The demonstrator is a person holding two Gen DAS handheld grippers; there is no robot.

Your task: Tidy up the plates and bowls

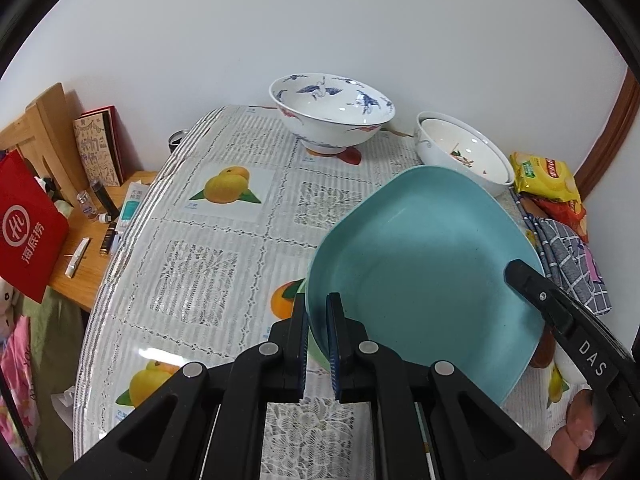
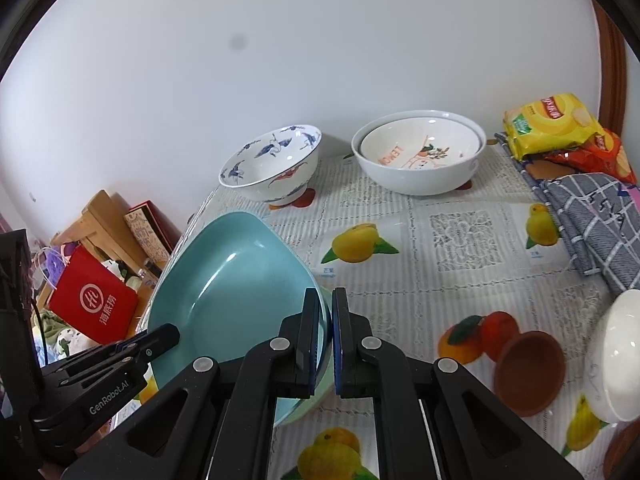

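Both claws are clamped on opposite rims of the squarish teal plastic plate (image 1: 424, 264), held tilted above a pale green dish: the left claw (image 1: 318, 344) on its left rim, the right claw (image 2: 327, 340) on its right. Beyond the plate, a crane-patterned white porcelain bowl (image 1: 332, 114) and nested white bowls (image 2: 418, 156) stand on the fruit-print desk (image 1: 208, 240).

Fruit-print worktop (image 2: 460, 240), bearing a crane-painted bowl (image 2: 272, 168), nested white bowls (image 2: 420, 160), snack packets (image 2: 548, 124), checked cloth (image 2: 592, 220), brown dish (image 2: 528, 372), another white bowl (image 2: 620, 356).
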